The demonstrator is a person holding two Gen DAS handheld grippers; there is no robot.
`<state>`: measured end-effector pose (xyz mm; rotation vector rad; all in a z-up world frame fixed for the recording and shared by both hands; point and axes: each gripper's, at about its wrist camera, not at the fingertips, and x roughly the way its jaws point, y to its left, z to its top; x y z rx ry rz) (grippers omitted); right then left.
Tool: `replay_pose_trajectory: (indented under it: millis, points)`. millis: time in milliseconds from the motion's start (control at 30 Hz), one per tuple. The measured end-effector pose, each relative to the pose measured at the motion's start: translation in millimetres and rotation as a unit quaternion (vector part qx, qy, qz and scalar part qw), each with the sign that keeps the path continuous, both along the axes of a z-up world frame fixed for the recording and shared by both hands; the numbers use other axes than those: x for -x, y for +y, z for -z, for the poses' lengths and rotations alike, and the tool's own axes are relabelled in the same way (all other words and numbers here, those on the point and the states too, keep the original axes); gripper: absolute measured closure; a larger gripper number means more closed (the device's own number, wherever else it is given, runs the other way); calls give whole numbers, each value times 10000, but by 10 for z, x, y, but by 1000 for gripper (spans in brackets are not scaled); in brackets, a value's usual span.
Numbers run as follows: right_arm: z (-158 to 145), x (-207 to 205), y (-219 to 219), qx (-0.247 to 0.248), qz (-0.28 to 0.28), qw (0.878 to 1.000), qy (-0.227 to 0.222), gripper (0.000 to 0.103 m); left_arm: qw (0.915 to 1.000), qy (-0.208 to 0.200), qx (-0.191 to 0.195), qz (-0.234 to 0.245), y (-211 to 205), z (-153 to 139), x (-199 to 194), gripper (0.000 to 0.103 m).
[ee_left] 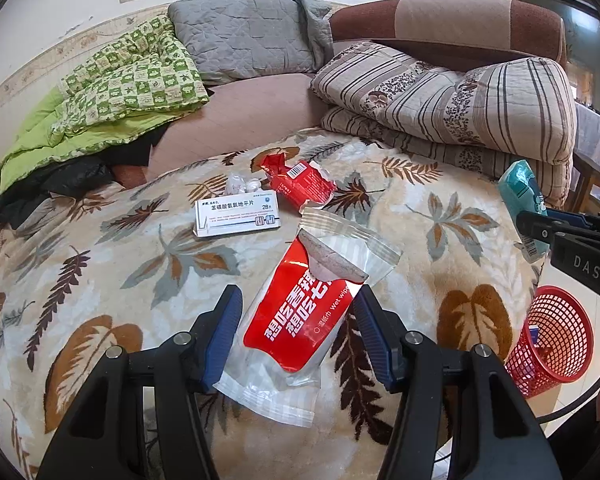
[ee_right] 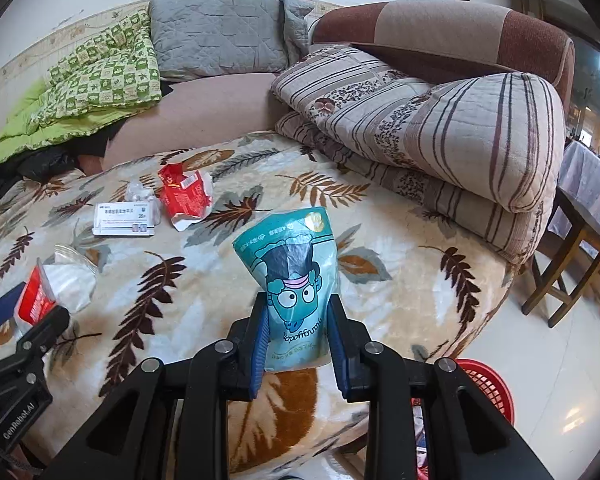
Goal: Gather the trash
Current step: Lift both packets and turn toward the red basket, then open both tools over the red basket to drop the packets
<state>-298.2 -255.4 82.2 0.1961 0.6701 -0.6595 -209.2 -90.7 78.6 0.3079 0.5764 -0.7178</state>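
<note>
Nearest the left wrist camera, the left gripper (ee_left: pixel 298 314) is hovering over the leaf-patterned blanket (ee_left: pixel 100 280) with its blue pads spread around a red and clear wet wipe packet (ee_left: pixel 300 312). The right pad seems to be touching the packet's edge, while the left pad is standing apart from it, so the jaws are not pinching it. The packet is lying flat near the blanket's front edge.

Further back, toward the blanket's far edge, a white medicine box (ee_left: pixel 236 216) is lying, with a small clear crumpled wrapper (ee_left: pixel 242 186) just behind it and a torn red wrapper (ee_left: pixel 298 186) just to the right of that.

At the right edge of the same view, the right gripper (ee_right: pixel 298 320) is holding a teal cartoon pouch (ee_right: pixel 296 280) above the blanket's right front corner. In the right wrist view its blue pads are pressing on both sides of the pouch, which is standing upright between them.

Below that corner, on the pale floor, a red mesh basket (ee_left: pixel 552 332) is standing with some small items inside it.

Behind the blanket, a folded striped quilt (ee_left: pixel 452 108) is lying at the right, and a green patterned quilt (ee_left: pixel 112 80) at the left.
</note>
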Motion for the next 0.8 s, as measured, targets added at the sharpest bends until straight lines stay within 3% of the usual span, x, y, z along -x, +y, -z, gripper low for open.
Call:
replay_pose_trajectory:
  millis: [367, 500, 567, 800]
  points:
    - [-20, 40, -20, -64, 93, 9999, -90, 73, 9998, 18, 42, 169, -33, -117, 105, 46]
    - [-71, 139, -91, -352, 152, 9989, -275, 73, 9995, 100, 114, 288, -21, -214, 176, 46]
    - [-156, 352, -157, -655, 183, 9961, -558, 73, 9990, 86, 127, 428, -60, -266, 224, 46]
    - [-186, 1121, -466, -1149, 371, 9890, -857, 73, 9923, 205, 82, 1219, -489, -351, 513, 46]
